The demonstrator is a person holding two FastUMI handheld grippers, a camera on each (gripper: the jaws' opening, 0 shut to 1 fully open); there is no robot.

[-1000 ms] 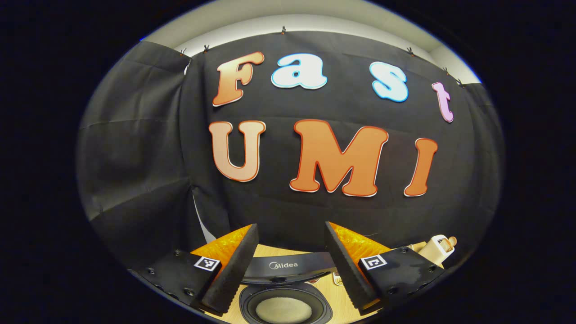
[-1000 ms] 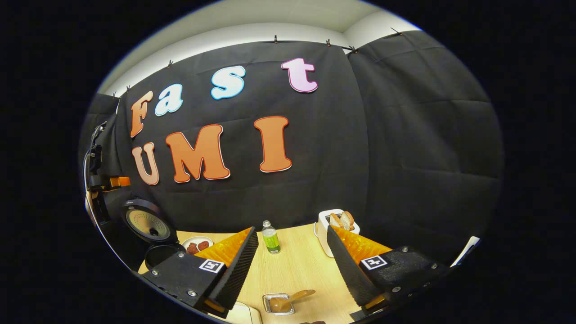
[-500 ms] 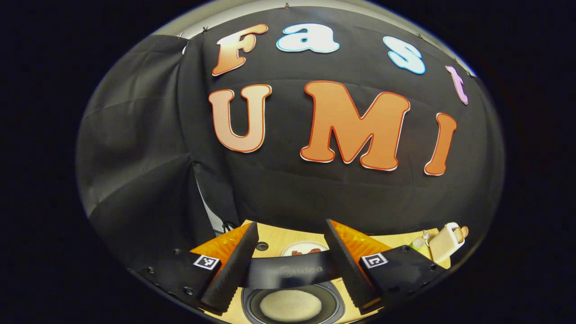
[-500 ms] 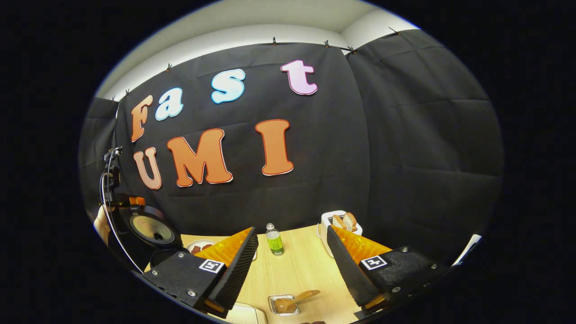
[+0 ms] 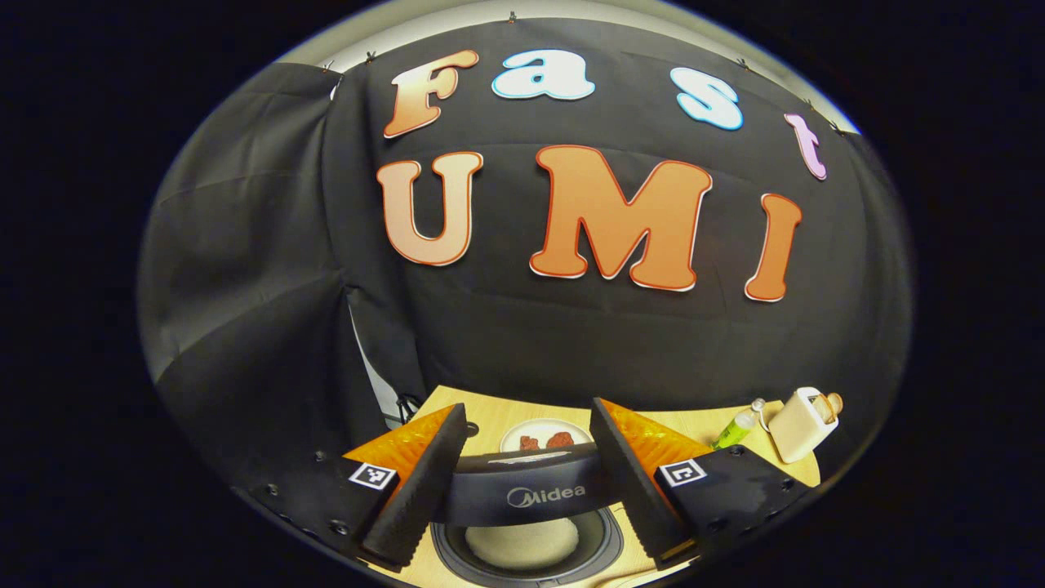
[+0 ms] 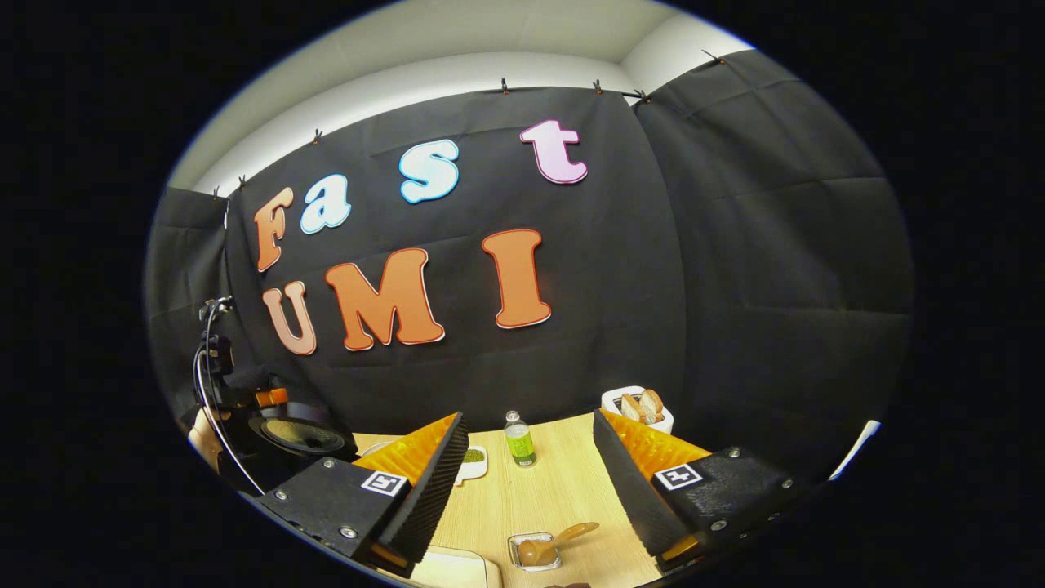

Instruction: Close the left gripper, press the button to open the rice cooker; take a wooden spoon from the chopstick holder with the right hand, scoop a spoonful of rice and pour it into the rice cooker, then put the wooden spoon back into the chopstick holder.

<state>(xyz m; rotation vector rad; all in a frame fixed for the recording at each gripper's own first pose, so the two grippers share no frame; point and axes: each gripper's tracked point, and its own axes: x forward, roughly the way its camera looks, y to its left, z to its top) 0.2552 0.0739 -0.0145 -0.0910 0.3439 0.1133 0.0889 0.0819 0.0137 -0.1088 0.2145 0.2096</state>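
- Left gripper view: the left gripper (image 5: 522, 474) sits at the bottom centre of the frame with its jaws wide apart and nothing pressed between them.
- Between the fingers lies the rice cooker (image 5: 526, 535); its lid (image 5: 522, 490) is tilted partway over the inner pot, and pale rice (image 5: 522, 545) shows in the pot below the lid edge.
- Behind the lid, a plate (image 5: 545, 434) with reddish food rests on the table (image 5: 702, 425). At lower right stand a green bottle (image 5: 735, 427) and a toaster (image 5: 800, 423).
- Right gripper view: the right gripper (image 6: 526, 482) occupies the bottom centre, jaws wide, holding nothing.
- At bottom centre, between its fingers, the wooden spoon (image 6: 563, 539) rests with its bowl in a small square holder (image 6: 535, 551).
- At lower left, the cooker lid appears raised at an angle, with the other gripper close behind it.
- Progress, as a judgement: rice in the pot and the spoon resting in a holder suggest opening, scooping and return are done; the task seems near its end. Whether that holder is the chopstick holder cannot be confirmed.
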